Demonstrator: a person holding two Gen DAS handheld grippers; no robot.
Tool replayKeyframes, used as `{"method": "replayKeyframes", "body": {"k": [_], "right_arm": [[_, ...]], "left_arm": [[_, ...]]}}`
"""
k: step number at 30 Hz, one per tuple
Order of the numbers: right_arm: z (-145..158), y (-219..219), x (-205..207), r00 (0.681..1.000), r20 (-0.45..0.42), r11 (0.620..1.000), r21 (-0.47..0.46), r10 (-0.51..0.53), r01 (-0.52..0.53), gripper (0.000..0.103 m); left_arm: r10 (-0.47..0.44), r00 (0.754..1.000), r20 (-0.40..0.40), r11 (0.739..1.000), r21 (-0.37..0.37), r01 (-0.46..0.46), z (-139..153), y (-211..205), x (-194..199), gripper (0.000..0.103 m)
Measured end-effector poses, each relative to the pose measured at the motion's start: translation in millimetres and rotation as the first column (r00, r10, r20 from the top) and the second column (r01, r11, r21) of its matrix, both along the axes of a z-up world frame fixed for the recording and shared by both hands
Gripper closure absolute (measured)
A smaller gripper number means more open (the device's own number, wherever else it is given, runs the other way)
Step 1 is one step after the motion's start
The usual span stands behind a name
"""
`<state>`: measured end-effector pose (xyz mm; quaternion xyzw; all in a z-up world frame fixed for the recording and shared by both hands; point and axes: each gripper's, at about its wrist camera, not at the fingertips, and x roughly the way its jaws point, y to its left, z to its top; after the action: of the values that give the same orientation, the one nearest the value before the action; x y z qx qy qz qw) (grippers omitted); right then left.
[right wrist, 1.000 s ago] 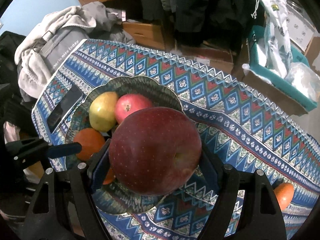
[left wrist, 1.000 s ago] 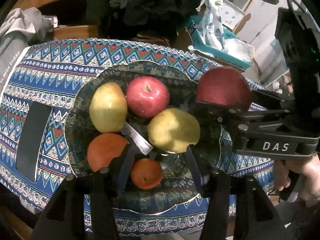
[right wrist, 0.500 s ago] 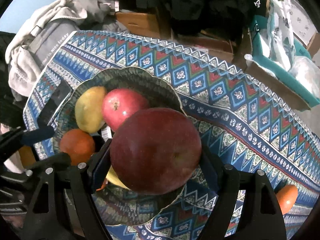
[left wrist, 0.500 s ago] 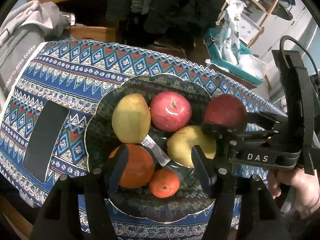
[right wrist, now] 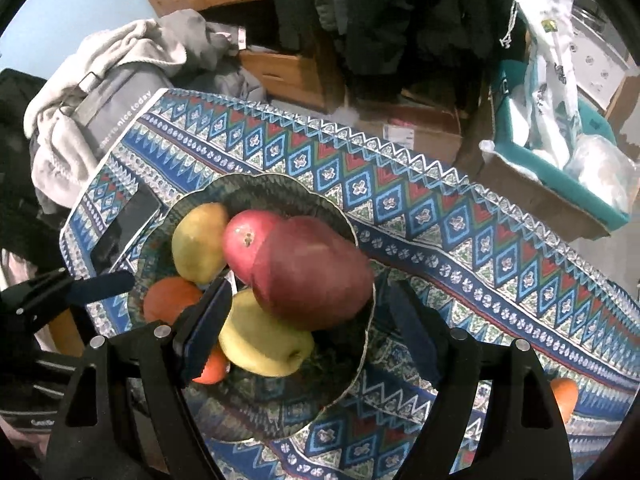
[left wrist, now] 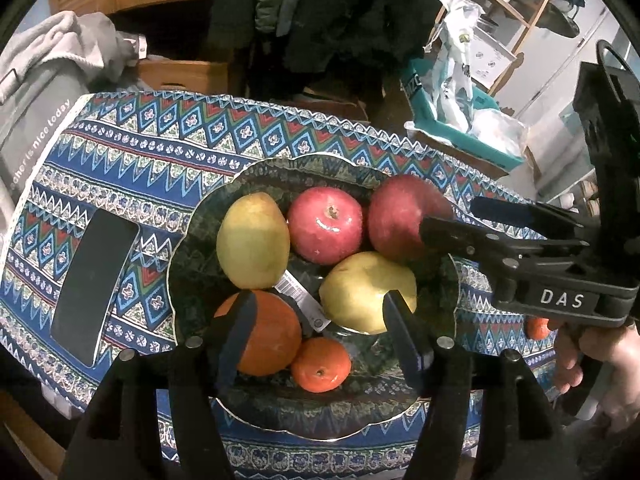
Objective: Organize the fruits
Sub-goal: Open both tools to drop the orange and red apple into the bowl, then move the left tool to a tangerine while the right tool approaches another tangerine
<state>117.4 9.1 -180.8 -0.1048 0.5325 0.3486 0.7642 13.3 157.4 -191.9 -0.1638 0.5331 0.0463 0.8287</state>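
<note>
Fruits sit piled in the dark patterned bowl (left wrist: 192, 264) on my blue zigzag tablecloth (left wrist: 160, 148). Counting from the left wrist view: a yellow-green pear (left wrist: 252, 240) at the left, a bright red apple (left wrist: 325, 225) behind centre, a dark red apple (left wrist: 396, 220) at the right rim, a yellow apple (left wrist: 366, 290) in front of it, a large orange (left wrist: 268, 332) and a small mandarin (left wrist: 320, 364) nearest me. A barcode label (left wrist: 300, 300) lies between the orange and the yellow apple.

My right gripper (right wrist: 304, 320) has its jaws spread wide. The dark red apple rests on the yellow apple and against the bright red one. In the right wrist view the left fingertip (right wrist: 208, 316) stands beside the fruit; whether it touches I cannot tell. The right fingertip (right wrist: 412, 328) is clear of it, outside the bowl rim.

My left gripper (left wrist: 316, 320) hangs over the near side of the bowl, jaws released and grasping nothing; one finger (left wrist: 236, 328) overlaps the large orange, the other (left wrist: 400, 332) the yellow apple's edge.

One more orange fruit (right wrist: 564, 396) lies on the cloth well apart from the bowl, to the right. A black phone (left wrist: 94, 280) lies flat on the cloth left of the bowl. Grey clothing (right wrist: 112, 76) is heaped past the table's far left corner, and a teal box (left wrist: 452, 128) with plastic bags sits beyond the far right.
</note>
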Motion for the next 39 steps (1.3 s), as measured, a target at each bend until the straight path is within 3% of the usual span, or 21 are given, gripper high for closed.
{"method": "replayKeyframes", "body": {"k": [8,12,31,39], "right_arm": [[20,-23,-6,0.999,0.034,1.0,0.015,-0.026,0.026,0.021],[30,-36,-12,0.998,0.06,0.999,0.008,-0.034,0.033,0.021],[71,-109,-39,0.986,0.139,0.996,0.011,-0.091,0.091,0.021],[75,-146,-46,0.982,0.144,0.992,-0.001,-0.122,0.124,0.021]], "left_arm": [[-0.015,1.0,0.026,1.0,0.025,0.014,14,-7,0,0.034],[-0.034,0.999,0.04,0.998,0.046,0.032,22,-16,-1,0.027],[-0.158,0.983,0.091,0.981,0.131,0.145,58,-72,-4,0.022],[-0.231,0.968,0.097,0.965,0.146,0.216,69,-107,-2,0.022]]}}
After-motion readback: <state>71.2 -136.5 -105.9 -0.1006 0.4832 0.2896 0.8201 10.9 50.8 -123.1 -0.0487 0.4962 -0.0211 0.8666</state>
